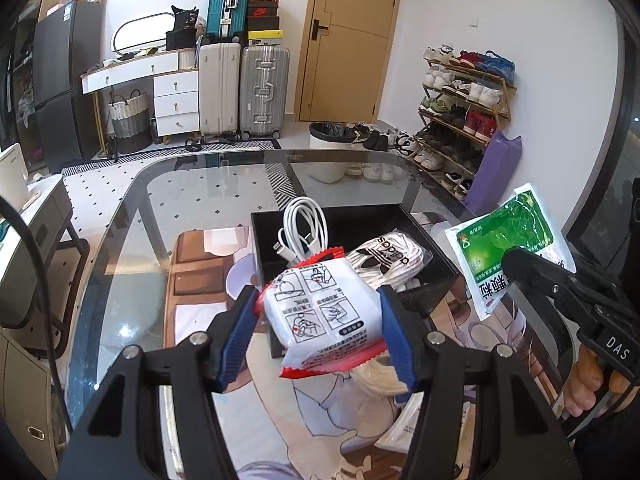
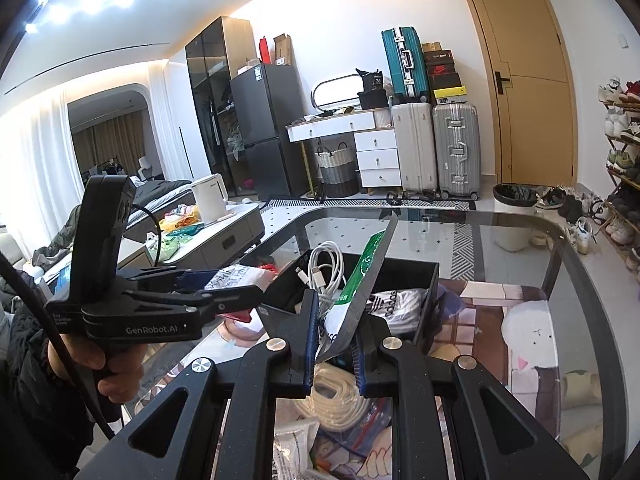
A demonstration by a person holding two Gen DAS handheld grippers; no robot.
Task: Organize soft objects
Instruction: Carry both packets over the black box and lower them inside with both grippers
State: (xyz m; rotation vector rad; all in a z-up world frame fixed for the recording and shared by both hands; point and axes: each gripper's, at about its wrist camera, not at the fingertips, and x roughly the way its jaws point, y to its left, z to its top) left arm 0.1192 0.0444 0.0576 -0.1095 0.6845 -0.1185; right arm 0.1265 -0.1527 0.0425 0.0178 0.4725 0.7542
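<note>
Two grippers are up over the glass table, each pinching a packet. The left gripper clamps a puffy white plastic packet with red edges. The right gripper nips the corner of a flat green-and-white sachet. Both hang near the black open box, which holds a coiled white cable and what looks like bagged white socks.
</note>
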